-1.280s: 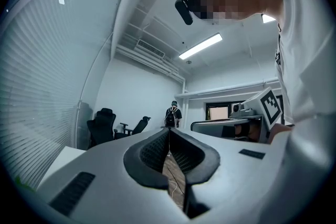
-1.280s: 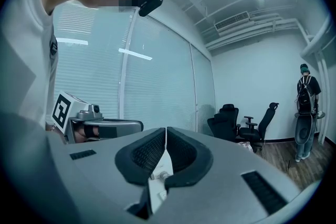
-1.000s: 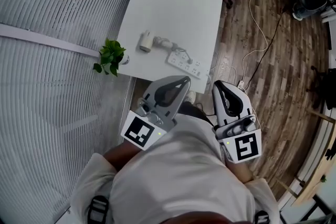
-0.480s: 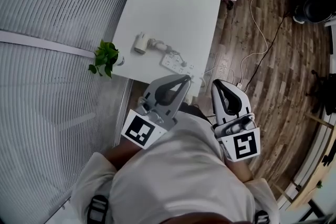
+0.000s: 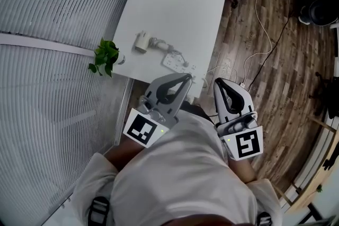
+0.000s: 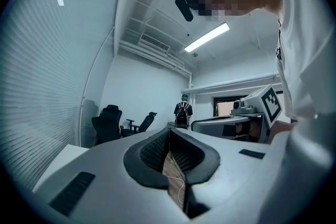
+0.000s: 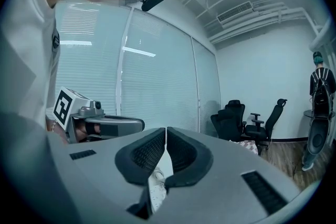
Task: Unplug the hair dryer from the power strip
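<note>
A white table [image 5: 175, 2] stands on a wooden floor [image 5: 275, 61]. Near its front edge a hair dryer [image 5: 142, 42] lies on its side, and its cord [image 5: 161, 45] runs to a white power strip [image 5: 177, 62] lying just beside it. A small plant [image 5: 105, 55] sits at the table's left front corner.

Open tabletop beyond a crowded near edge

The white table [image 5: 175, 2] is bare across its far half. Nearer, the hair dryer [image 5: 141, 42], cord [image 5: 162, 45] and power strip [image 5: 178, 63] lie in a line. A potted plant [image 5: 105, 55] crowds the near left corner, and blinds [image 5: 53, 34] wall off the left side.
</note>
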A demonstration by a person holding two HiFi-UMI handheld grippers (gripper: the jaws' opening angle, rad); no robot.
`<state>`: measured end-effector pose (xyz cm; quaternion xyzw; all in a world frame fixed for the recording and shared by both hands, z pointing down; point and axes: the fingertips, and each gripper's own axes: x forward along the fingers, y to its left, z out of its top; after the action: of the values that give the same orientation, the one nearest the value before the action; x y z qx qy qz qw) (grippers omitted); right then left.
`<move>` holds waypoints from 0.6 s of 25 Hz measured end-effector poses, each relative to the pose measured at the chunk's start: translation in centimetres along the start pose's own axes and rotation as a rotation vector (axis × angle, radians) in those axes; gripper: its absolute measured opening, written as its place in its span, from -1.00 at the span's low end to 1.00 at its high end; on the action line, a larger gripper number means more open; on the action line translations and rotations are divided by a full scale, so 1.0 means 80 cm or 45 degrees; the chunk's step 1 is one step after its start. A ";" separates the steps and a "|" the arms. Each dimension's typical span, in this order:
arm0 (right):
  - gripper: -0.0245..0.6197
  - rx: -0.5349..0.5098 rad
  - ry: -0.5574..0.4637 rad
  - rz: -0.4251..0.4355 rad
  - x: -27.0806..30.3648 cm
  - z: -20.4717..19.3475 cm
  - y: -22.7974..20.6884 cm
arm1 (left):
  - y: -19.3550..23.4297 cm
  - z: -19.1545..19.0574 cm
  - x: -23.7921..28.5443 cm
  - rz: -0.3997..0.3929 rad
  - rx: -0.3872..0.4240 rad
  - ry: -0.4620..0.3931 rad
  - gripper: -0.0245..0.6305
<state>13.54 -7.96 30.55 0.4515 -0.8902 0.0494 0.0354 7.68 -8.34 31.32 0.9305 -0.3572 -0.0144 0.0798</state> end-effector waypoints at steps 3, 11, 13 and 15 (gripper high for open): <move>-0.82 -0.012 0.004 0.009 0.011 -0.004 0.004 | 0.011 -0.006 -0.001 -0.005 0.011 0.019 -0.83; -0.82 -0.057 0.054 0.030 0.047 -0.030 0.012 | 0.039 -0.033 0.004 -0.034 0.036 0.105 -0.83; -0.82 -0.079 0.078 0.038 0.059 -0.045 0.015 | 0.049 -0.048 0.005 -0.041 0.040 0.127 -0.83; -0.82 -0.105 0.108 0.049 0.070 -0.064 0.019 | 0.060 -0.069 0.005 -0.043 0.042 0.157 -0.83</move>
<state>9.12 -10.91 36.11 0.4299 -0.8977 0.0324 0.0908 5.28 -11.36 37.57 0.9367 -0.3360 0.0477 0.0861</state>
